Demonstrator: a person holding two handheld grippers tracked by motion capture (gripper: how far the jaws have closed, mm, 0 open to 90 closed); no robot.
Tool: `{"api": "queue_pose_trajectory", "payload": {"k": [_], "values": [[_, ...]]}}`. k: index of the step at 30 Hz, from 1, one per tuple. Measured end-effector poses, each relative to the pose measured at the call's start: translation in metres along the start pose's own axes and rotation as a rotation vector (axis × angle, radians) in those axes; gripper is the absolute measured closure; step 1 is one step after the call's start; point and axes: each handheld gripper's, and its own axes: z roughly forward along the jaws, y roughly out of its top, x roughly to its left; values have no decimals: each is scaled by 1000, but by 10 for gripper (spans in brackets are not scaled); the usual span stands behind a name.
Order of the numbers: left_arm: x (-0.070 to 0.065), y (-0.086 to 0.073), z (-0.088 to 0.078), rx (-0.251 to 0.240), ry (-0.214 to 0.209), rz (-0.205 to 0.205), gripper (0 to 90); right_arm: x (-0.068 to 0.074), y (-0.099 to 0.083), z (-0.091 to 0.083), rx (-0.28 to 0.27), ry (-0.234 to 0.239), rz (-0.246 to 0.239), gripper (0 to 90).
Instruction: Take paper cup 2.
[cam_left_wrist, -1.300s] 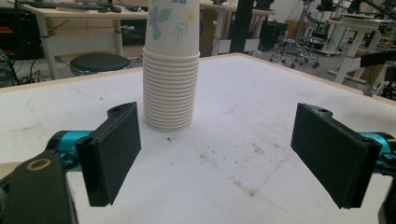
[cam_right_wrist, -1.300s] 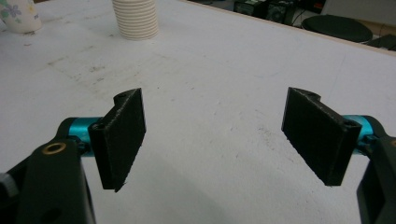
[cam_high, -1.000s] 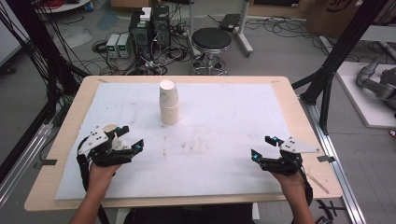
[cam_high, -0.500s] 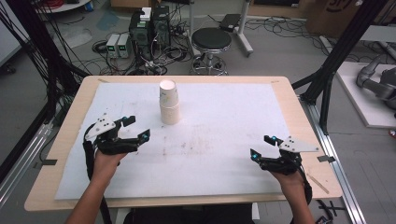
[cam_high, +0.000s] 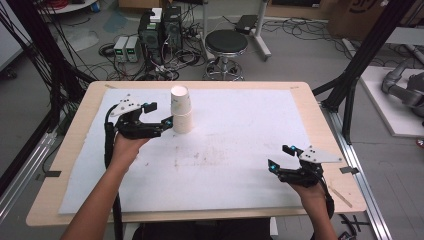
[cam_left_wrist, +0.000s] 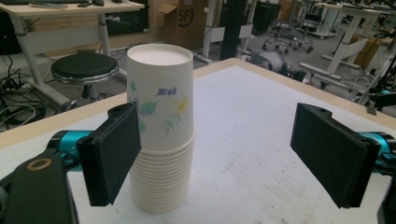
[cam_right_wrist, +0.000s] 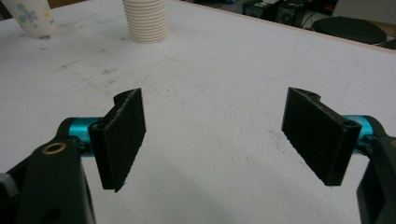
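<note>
Our left fingers (cam_left_wrist: 109, 161) stand wide open with nothing between them, one pad just beside the stack of cups (cam_left_wrist: 162, 130), which stands upside down toward the far side of the table (cam_high: 320, 120). We judge this to be the approach to a grasp. Next we need to bring the left gripper (cam_high: 159, 114) round the top cup, level and centred, then close gently so only that cup lifts. Our right gripper (cam_high: 280, 156) hovers open over the near edge, well apart.
</note>
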Motion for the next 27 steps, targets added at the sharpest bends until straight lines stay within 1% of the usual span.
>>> {"api": "queue_pose_trajectory", "payload": {"k": [2, 3, 6, 8, 15, 17, 19, 21, 22, 24, 27], "values": [[1, 3, 5, 5, 6, 3, 160, 0, 0, 0, -3, 0, 5, 223], [2, 6, 8, 16, 11, 10, 159, -1, 0, 0, -3, 0, 4, 223], [3, 14, 16, 21, 18, 18, 159, -1, -1, 0, -3, 3, 13, 222], [5, 20, 21, 28, 26, 22, 159, -1, -1, 1, -2, 5, 8, 223], [10, 35, 40, 58, 49, 37, 159, -1, 0, 1, -11, 8, 13, 223], [12, 37, 46, 70, 56, 35, 159, -1, 0, 1, -7, 11, 11, 222], [14, 38, 50, 72, 60, 32, 159, -1, 0, 2, -7, 15, 10, 223], [17, 38, 55, 93, 66, 29, 159, -1, 0, 2, -11, 13, 7, 222], [19, 39, 58, 98, 71, 25, 159, -1, 0, 2, -10, 15, 9, 223], [21, 40, 63, 100, 69, 13, 159, -1, 0, 2, -9, 15, 13, 222], [24, 41, 70, 118, 68, 22, 159, -1, -1, 2, -5, 18, 17, 222]]}}
